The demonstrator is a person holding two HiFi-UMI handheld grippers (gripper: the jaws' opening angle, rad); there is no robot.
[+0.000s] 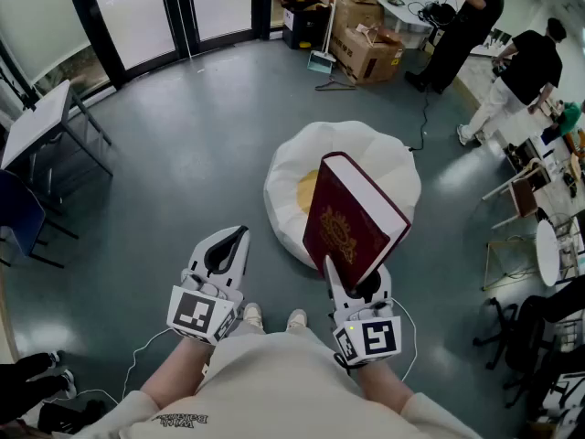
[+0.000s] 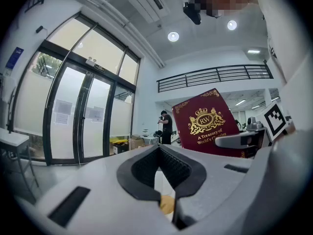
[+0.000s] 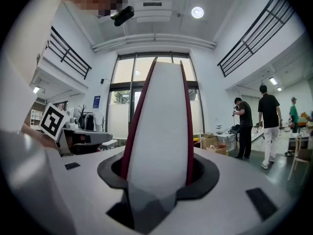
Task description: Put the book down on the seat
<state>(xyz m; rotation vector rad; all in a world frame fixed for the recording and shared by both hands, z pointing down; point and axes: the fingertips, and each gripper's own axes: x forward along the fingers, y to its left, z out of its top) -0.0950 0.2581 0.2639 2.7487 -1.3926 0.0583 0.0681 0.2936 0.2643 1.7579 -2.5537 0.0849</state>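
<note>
A dark red hardback book (image 1: 352, 222) with a gold crest stands upright, and my right gripper (image 1: 359, 286) is shut on its lower edge. In the right gripper view its white page edge (image 3: 159, 121) rises between the jaws of that gripper (image 3: 157, 180). Beyond the book on the floor lies the seat, a white beanbag (image 1: 291, 176) with a yellow patch (image 1: 308, 190). My left gripper (image 1: 227, 248) hangs level to the left of the book, shut with nothing in it. From the left gripper (image 2: 159, 165) view, the book's cover (image 2: 205, 124) shows at the right, with the right gripper (image 2: 239, 141) under it.
Cardboard boxes (image 1: 366, 39) stand at the back. Two people (image 1: 466, 26) (image 1: 521, 67) work at the far right near tables and chairs. A cable (image 1: 425, 117) runs along the floor toward the beanbag. A white table (image 1: 37, 122) and a blue chair (image 1: 18, 213) stand at the left.
</note>
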